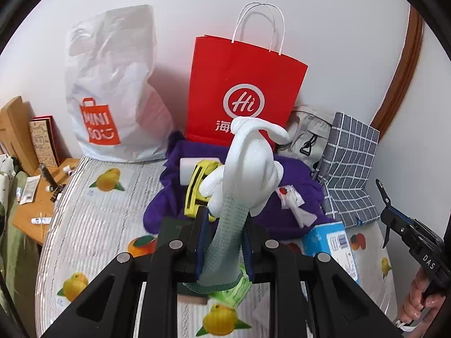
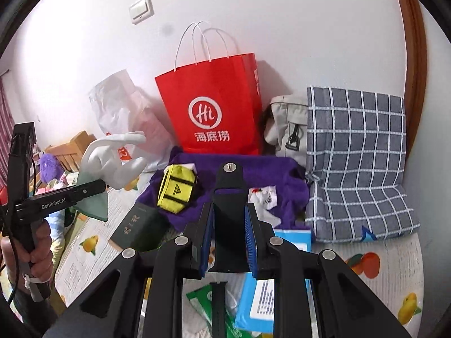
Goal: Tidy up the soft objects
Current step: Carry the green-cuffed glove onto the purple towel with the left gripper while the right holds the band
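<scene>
1. Step in hand: judged as the transfer stage of sorting. A white glove [image 1: 248,166] with a green cuff is lifted clear of the bedspread [image 1: 93,205] and sits at frame centre in the left wrist view, in front of the red paper bag [image 1: 242,84].
2. Left gripper [image 1: 222,242]: jaws closed to a narrow gap and clamped on the glove's cuff; the glove's white fingers droop forward above the purple cloth [image 1: 282,214] and the yellow pouch [image 1: 197,188].
3. Right gripper [image 2: 227,225]: jaws part-open with a black strap-like piece [image 2: 228,197] between the blue pads; whether they pinch it or merely flank it cannot be told. It appears at the right edge of the left wrist view.
4. Next move, as a judgement: carrying the glove to a container, probably the red bag at upper centre; this calls for clearing the bag's rim before releasing, since the limp fingers may snag.
5. Also in frame: white plastic bag [image 1: 112,84] upper left, checked cushion [image 2: 358,155] right.
</scene>
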A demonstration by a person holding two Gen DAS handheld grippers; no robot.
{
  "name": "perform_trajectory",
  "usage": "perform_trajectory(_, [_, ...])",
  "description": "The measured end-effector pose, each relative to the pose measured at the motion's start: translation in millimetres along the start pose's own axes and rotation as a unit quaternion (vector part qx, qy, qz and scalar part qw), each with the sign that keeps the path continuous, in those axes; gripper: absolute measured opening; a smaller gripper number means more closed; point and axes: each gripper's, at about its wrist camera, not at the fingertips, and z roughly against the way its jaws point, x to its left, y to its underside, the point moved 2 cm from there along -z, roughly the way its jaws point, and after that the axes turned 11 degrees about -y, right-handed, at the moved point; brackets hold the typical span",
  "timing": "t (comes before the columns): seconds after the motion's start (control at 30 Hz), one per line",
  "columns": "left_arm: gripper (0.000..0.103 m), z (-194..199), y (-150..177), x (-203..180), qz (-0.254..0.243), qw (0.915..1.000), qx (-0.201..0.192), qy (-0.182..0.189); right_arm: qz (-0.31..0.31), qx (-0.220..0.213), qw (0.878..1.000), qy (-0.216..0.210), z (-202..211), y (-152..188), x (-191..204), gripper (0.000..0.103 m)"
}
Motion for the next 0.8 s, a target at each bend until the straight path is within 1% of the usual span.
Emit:
perform_trajectory(0.17, [0.021,-12,-17,-9,-0.001,1.0,-0.001,0.008,-0.008,0.0,1.0,-0.005,-14,-14,-5,0.022])
perform_trajectory(0.27, [0.021,-18,-25,-13,-0.004,0.9999,-0.002,0.013,-0.012,0.002,1.0,-0.016,-23,-22,-7,0.022])
perform_trajectory(0.5, [0.021,-36,-40,-18,-0.002,0.9999,0.003,0.011,-0.007,-0.005,1.0,-0.023,-43,-46,-11,0.022])
perform_trajectory(0.63, [0.021,-46,-48,-20,-0.001,0.9999,0.007,0.014,-0.015,-0.007,0.999,-0.03,-56,-55,-15,0.022])
perform_trajectory(0.8, [0.021,-62,-56,-27,-0.004,0.9998,0.011,0.017,-0.016,-0.003,0.999,-0.029,-78,-61,-22,0.022])
